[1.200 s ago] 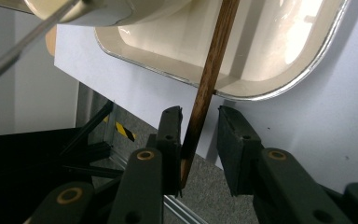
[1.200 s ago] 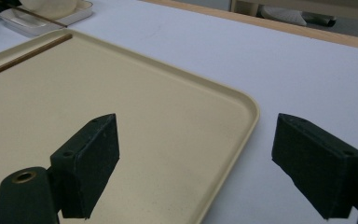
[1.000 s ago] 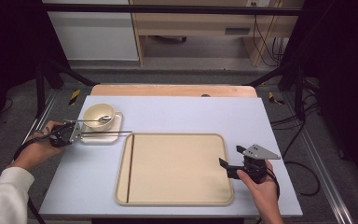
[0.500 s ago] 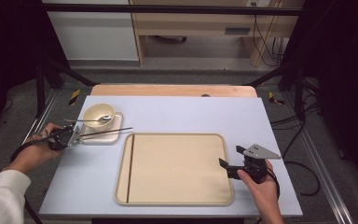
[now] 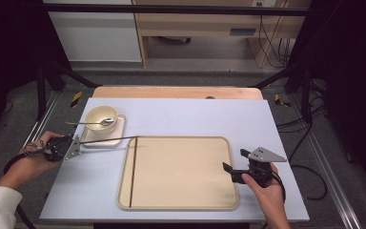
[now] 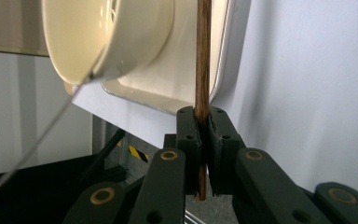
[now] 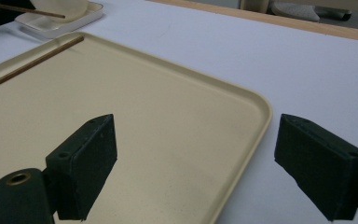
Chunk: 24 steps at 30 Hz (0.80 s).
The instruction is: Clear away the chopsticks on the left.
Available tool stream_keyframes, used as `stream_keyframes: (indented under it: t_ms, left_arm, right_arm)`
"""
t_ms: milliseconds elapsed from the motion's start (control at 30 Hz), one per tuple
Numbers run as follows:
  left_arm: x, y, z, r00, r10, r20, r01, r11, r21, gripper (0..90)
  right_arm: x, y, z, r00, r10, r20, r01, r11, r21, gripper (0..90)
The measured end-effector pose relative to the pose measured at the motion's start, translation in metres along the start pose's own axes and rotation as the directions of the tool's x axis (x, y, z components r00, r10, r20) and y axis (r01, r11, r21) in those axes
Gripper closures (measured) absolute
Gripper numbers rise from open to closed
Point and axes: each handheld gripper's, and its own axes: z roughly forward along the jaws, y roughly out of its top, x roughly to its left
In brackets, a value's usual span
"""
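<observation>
Left gripper (image 5: 78, 145) at left-centre of the high view, jaws clamped tight on one brown chopstick (image 5: 109, 140). In the left gripper view the stick (image 6: 202, 56) runs straight up out of the pads (image 6: 189, 135), which have just been closing on it. In the high view it reaches right from the jaws, along the front edge of the small white dish (image 5: 119, 125), its tip at the tray's upper-left corner.

Second chopstick (image 5: 133, 171) lies flat in the tan tray (image 5: 186, 202), parallel to its left rim and just inside it. It also shows at upper left of the right gripper view (image 7: 32, 63).

Cream bowl (image 5: 101, 117) sits on the dish, upper left of the high view, with a metal spoon (image 5: 89, 123) resting in it, handle pointing left.

Right gripper (image 5: 233, 167) at lower right of the high view, over the tray's right edge, jaws wide apart with nothing between them.
</observation>
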Motion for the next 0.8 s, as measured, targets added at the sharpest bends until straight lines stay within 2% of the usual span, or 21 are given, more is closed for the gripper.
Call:
stream_keyframes:
  t_ms: [233,433,600,800]
  left_arm:
    - [-0.002,0.017,-0.011,0.9992,0.031,-0.026,-0.031,0.9992,-0.026,84.5]
    - [-0.003,0.043,-0.017,0.9963,0.071,-0.048,-0.074,0.9956,-0.058,84.5]
    - [-0.005,0.068,-0.021,0.9921,0.104,-0.07,-0.111,0.9895,-0.093,84.5]
    - [-0.011,0.1,-0.028,0.9817,0.164,-0.098,-0.175,0.9764,-0.126,84.5]
  right_arm:
    - [0.004,0.003,0.001,1.0,-0.009,-0.003,0.009,1.0,0.012,13.5]
    - [0.014,0.014,0.004,0.9992,-0.029,-0.027,0.029,0.999,0.02,16.8]
    - [0.027,0.033,0.01,0.9943,-0.059,-0.089,0.064,0.996,0.058,26.2]
    - [0.048,0.068,0.018,0.9796,-0.093,-0.178,0.121,0.981,0.152,38.0]
